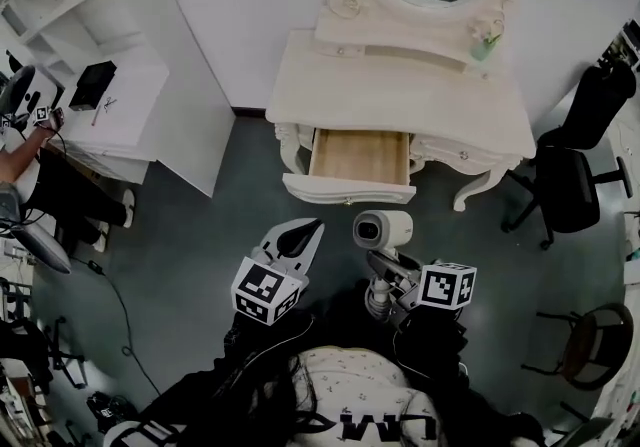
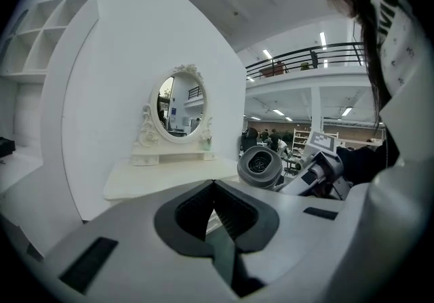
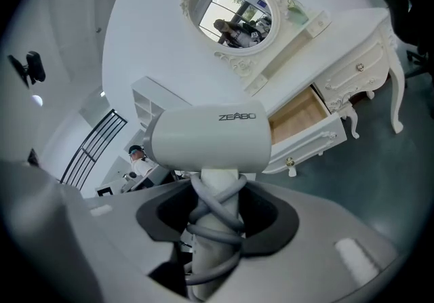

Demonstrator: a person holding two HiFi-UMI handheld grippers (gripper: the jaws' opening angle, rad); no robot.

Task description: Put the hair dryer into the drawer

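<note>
Short of the open drawer [image 1: 360, 157], the dryer [image 1: 383, 229] was held above the floor, its cord-wrapped handle clamped in the right tool [image 1: 380, 280]. The left tool [image 1: 308, 230] was seen alongside, jaws together and nothing between them. The drawer was already pulled out from under the surface [image 1: 400, 95] and was shown empty, so the pick-up was judged done. The carry to the drawer, the lowering and the release were judged yet to be made. The dryer's barrel was laid crosswise, its long axis roughly parallel to the drawer front, with one round end turned toward the left tool. The handle was pointed back into the right tool's jaws. Whether that end was the nozzle could not be told.
</note>
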